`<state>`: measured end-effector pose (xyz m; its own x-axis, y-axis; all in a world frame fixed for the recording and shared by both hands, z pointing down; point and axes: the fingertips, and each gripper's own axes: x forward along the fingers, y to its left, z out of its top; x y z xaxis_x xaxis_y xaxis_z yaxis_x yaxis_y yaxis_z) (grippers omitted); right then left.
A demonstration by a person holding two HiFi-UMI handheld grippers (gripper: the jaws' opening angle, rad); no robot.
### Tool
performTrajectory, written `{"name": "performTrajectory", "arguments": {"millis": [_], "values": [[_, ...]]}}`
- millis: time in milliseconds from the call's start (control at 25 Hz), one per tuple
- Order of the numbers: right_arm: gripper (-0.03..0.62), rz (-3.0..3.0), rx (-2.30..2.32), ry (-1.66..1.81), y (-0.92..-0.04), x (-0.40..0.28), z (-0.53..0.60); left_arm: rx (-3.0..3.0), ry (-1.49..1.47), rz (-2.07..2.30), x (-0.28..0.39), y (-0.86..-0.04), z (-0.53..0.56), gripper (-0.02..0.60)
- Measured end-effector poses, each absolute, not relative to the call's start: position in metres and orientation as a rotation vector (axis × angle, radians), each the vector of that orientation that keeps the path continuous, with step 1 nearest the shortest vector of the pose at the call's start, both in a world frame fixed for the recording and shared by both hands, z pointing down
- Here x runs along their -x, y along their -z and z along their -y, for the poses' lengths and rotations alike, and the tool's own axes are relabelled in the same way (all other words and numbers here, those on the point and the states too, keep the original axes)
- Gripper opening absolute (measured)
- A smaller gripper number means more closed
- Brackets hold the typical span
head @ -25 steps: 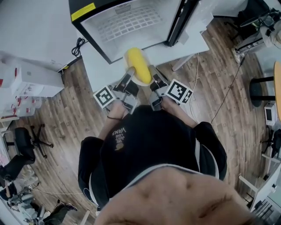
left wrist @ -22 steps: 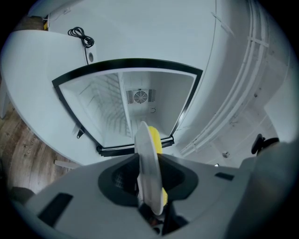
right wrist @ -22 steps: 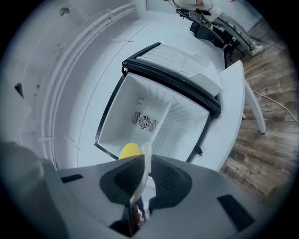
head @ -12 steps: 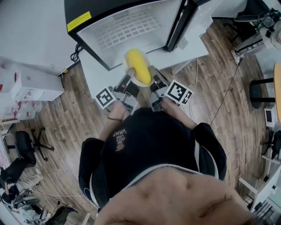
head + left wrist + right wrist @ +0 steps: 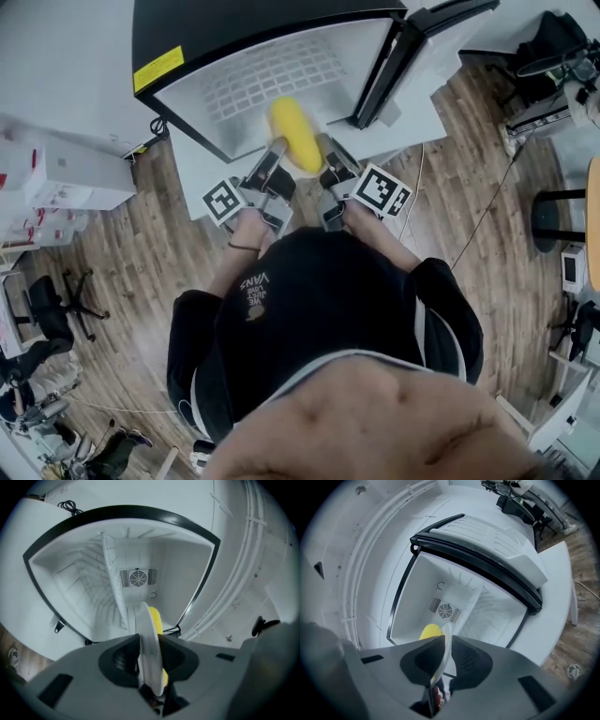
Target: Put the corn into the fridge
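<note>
Nearest the person, the left gripper (image 5: 274,156) and the right gripper (image 5: 330,161) each pinch a thin white plate (image 5: 146,625). Their jaws are closed on opposite sides of its rim, and the disc runs edge-on between the pads in both gripper views. The corn cob (image 5: 295,136) lies loose on the plate between the two grippers and just ahead of their tips; neither jaw touches it. It hangs at the mouth of the fridge and is not yet set down inside. The plate looks rigid and smooth, so the rim is probably slippery under the pads. The cob appears firm, fairly light and rounded, and likely to roll if the plate tips. The hold therefore seems best kept on the rim, on two opposite sides, with the plate level. Beyond the tips stands the open mini fridge (image 5: 234,21) with its white wire shelf (image 5: 272,67). A round fan grille (image 5: 137,578) sits on the back wall. The fridge door (image 5: 417,42) stands open to the right of the right gripper.
</note>
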<state>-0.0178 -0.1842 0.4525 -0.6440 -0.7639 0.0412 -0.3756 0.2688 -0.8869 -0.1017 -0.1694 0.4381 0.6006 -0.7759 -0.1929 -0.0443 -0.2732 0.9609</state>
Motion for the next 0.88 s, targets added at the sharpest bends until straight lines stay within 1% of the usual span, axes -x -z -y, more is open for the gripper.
{"name": "performTrajectory", "arguments": {"millis": [880], "values": [[0.040, -2.215, 0.974, 1.403, -0.465, 0.020, 0.262, -1.652, 0.874, 0.779, 0.104, -0.454, 0.239, 0.095]]}}
